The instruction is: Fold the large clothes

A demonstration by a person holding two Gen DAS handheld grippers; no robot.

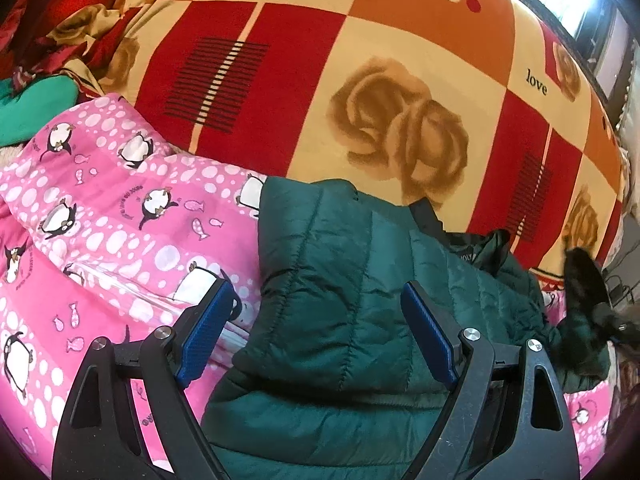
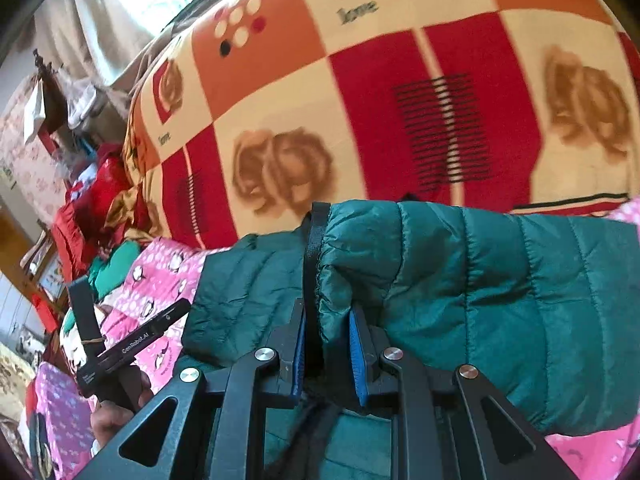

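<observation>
A dark green quilted puffer jacket (image 1: 340, 280) lies on a pink penguin-print quilt (image 1: 100, 220) on the bed. My left gripper (image 1: 316, 300) hovers just above the jacket, its blue pads wide apart and nothing pinched between them. In the right wrist view my right gripper (image 2: 326, 320) is shut on the jacket's sleeve (image 2: 460, 272), pinching the puffy cuff by its black trim. The sleeve stretches to the right across the jacket body (image 2: 248, 280). The other hand-held gripper (image 2: 132, 344), gripped by a hand (image 2: 116, 412), shows at lower left.
A bedspread (image 1: 360, 80) checked in red, orange and cream with roses covers the bed beyond the jacket. Red and green cloth (image 1: 36, 92) is piled at far left. A window and curtain (image 2: 120, 0) stand past the bed's edge, with cluttered furniture (image 2: 52, 100).
</observation>
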